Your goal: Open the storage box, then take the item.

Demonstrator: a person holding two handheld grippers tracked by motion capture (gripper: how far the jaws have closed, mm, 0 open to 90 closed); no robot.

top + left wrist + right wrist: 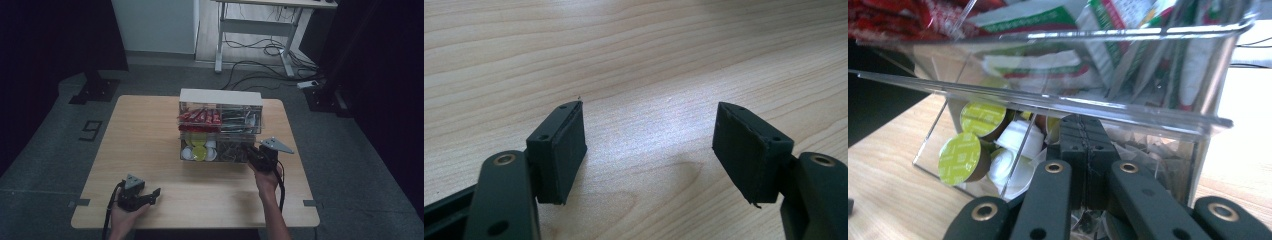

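Observation:
A clear acrylic organizer [220, 96] with a white top stands on the middle of the wooden table [145, 140]. Its upper left bin holds red sachets [199, 118], its lower left bin green and white capsules [198, 150]. My right gripper [252, 152] reaches into the lower right bin among pale packets [1153, 155]. In the right gripper view the right gripper [1083, 135] has its jaws pressed together, and I see nothing between them. Capsules [960, 159] lie to its left, and green-and-white sachets [1048, 65] sit above. My left gripper [154, 195] rests open on the table's front left, and the left gripper [649, 145] holds nothing.
Bare wood [624, 50] lies ahead of the left gripper. Beyond the table a white desk frame [260, 30] stands on the floor with cables [265, 55] around it. Dark stands [95, 85] flank the table. The table's front edge is close to both hands.

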